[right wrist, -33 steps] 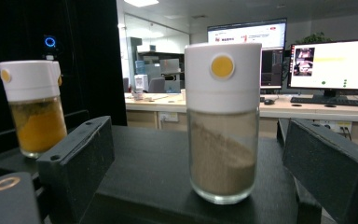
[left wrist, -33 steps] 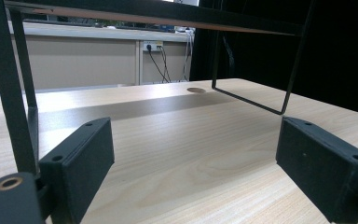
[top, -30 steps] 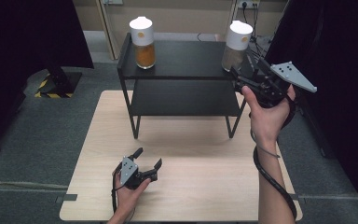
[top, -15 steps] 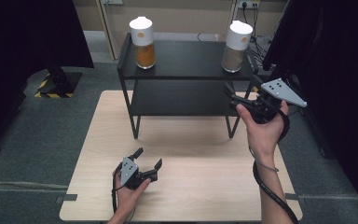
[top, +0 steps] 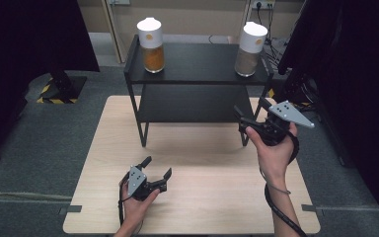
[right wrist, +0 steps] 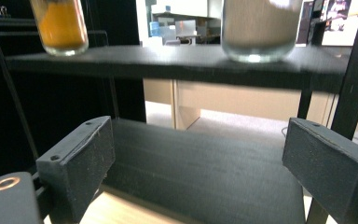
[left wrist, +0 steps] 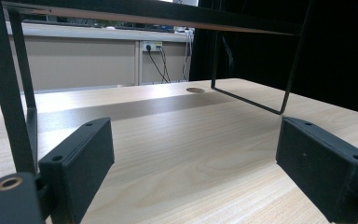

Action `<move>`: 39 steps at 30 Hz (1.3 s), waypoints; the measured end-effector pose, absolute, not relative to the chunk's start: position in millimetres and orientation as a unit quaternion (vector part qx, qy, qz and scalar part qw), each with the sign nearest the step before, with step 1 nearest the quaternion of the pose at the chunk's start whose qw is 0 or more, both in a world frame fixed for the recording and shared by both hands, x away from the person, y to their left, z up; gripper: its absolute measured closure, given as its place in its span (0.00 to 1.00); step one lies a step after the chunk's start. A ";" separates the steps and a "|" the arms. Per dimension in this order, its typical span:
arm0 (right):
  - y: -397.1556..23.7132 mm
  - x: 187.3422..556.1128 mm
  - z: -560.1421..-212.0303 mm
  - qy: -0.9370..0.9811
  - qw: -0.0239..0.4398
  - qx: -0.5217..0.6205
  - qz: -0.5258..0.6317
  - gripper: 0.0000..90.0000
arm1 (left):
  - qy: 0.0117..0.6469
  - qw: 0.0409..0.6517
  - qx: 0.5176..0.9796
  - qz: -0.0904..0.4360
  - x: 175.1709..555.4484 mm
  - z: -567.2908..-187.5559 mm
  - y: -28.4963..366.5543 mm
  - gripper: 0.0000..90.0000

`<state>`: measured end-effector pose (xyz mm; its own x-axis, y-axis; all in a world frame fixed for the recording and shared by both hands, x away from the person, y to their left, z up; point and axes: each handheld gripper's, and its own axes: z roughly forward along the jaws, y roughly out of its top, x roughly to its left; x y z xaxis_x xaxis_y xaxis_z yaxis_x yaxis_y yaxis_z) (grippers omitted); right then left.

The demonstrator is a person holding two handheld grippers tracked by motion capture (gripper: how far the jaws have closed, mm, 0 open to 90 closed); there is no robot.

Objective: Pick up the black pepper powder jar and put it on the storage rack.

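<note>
Left tool (top: 155, 174) rests low on the near part of the wooden worktop (top: 212, 197), held in the person's left hand (top: 137, 205). Its jaws stand wide apart with nothing between them; in the left gripper view (left wrist: 191, 177) bare wood grain shows in the gap.

Right tool (top: 249, 114) is held above the right side of the worktop by the right hand (top: 275, 150), with its grey three-cornered plate (top: 291, 113) on top. It points toward the black two-tier shelf (top: 197, 101), near the shelf's near right leg. The jaws are parted and grip nothing; in the right gripper view (right wrist: 196, 163) the lower shelf board (right wrist: 200, 172) fills the space between them, farther off.

The shelf stands on the far half of the worktop. On its top board stand two glass jars with white lids, well apart. The jar of orange contents (top: 151, 45) is at the far left, also seen at upper left in the right gripper view (right wrist: 59, 25). The jar of pale brown contents (top: 250, 48) is at the far right and is the one nearest the right tool, which sits below and nearer than it, not touching. In the right gripper view its base (right wrist: 260, 28) stands on the top board above the gap between the jaws.

A cable (top: 279, 212) trails along the right forearm.
</note>
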<state>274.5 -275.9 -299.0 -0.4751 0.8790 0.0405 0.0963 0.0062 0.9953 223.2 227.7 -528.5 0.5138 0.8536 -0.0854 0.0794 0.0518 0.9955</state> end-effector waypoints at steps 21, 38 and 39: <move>-287.5 265.9 -346.4 0.640 0.305 0.412 0.573 0.10 | 0.380 0.617 0.613 0.314 223.3 -528.6 227.8 0.12; -287.4 257.0 -388.4 0.656 0.288 0.395 0.575 0.10 | 0.379 0.617 0.613 0.314 223.2 -528.7 227.7 0.12; -287.3 256.8 -390.4 0.658 0.285 0.397 0.573 0.10 | 0.379 0.617 0.614 0.314 223.2 -528.6 227.7 0.12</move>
<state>256.8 -287.3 -390.4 -0.5231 0.8485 0.0800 0.1967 0.0289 0.9800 223.2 227.7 -528.6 0.5147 0.8533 -0.0827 0.0776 0.0497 0.9957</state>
